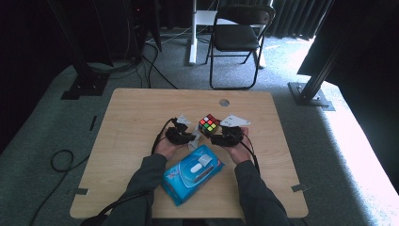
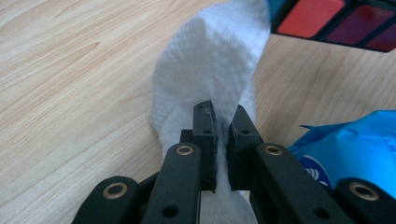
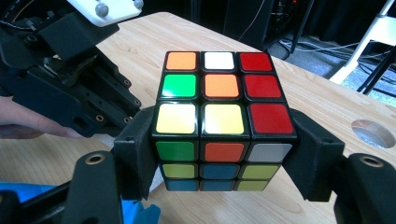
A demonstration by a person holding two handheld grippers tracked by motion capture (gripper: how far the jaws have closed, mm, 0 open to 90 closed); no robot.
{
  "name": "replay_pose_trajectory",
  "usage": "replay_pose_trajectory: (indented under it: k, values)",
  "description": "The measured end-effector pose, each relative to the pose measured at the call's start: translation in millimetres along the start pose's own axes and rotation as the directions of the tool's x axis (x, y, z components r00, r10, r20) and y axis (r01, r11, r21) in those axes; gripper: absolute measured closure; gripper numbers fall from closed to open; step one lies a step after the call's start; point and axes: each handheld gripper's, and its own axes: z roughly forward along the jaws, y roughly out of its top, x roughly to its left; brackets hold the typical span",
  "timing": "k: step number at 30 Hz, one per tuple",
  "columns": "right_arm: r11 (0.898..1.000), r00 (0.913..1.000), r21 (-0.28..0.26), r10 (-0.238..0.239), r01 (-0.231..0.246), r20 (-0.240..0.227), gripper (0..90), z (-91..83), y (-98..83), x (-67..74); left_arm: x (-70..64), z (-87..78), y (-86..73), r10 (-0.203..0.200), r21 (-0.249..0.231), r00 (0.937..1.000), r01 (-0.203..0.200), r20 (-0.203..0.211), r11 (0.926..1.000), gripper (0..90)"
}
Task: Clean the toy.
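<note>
Blue wipes pack, label print too small to read.

overhead facing forward, claw views close, sharing cube

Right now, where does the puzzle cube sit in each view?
High view: puzzle cube at table centre, beside the right gripper.
Left gripper view: its red face at the top right corner, behind the white wipe.
Right gripper view: centre, clamped between the jaws.
Shared landmark: blue wipes pack.
</note>
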Motion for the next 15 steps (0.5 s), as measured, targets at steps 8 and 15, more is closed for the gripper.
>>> replay_pose_trajectory:
  k: [8,15]
  values:
    - [1.000,1.0000,0.002,0.000,0.000,0.002,34.3,1.8,-0.2,0.7,-3.2,-0.8,1.2,0.013,-0.023,0.9998,-0.013,0.016,0.9996,84.6]
    - [1.000,1.0000,-0.002,0.000,0.000,-0.003,34.3,2.5,1.2,1.7,-9.4,-4.3,5.5,0.040,-0.056,0.9990,-0.039,0.020,0.9977,84.6]
